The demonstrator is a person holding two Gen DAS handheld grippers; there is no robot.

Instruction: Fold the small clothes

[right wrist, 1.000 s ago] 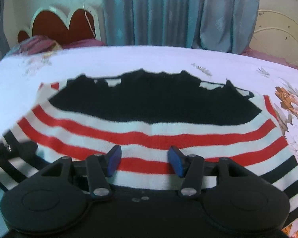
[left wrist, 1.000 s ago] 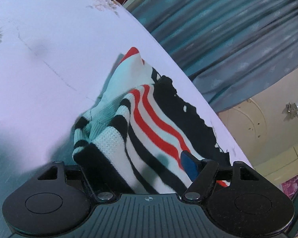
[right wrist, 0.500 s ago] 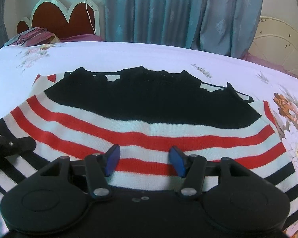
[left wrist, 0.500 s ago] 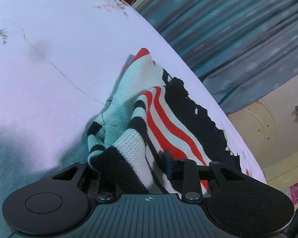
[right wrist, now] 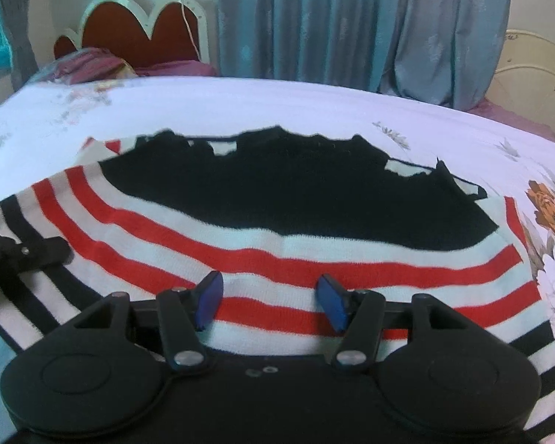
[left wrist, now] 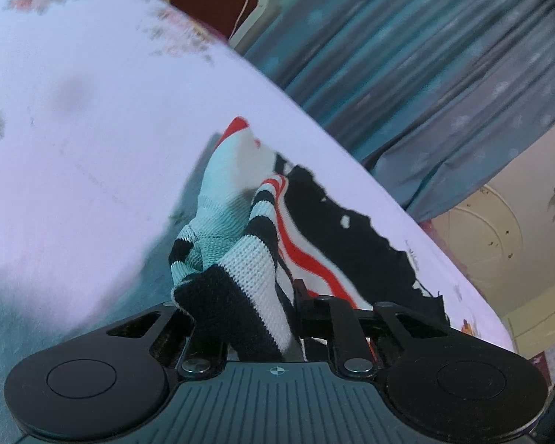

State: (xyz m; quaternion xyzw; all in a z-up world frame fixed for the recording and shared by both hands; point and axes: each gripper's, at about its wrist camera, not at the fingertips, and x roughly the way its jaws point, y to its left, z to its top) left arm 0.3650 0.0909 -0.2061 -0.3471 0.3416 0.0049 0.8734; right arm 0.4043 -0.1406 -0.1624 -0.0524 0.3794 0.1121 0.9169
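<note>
Striped red, white and black knit sweater (right wrist: pixel 277 244) lies on the white floral bed sheet (right wrist: pixel 262 103). Left gripper (left wrist: pixel 240 314) jaws are closing on its bunched edge; right gripper (right wrist: pixel 270 299) hovers, jaws apart. Lift slowly, keeping the fold line straight.

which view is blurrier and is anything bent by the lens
Left wrist view: bedsheet flowers and curtain smeared by motion blur, striped sweater sharper. Right wrist view: mostly sharp, but the fisheye bows the bed edge and the sweater's stripes into arcs.

Coarse knitted sweater (right wrist: pixel 277 259), smooth cotton bedsheet (right wrist: pixel 240 103), matt plastic jaws
</note>
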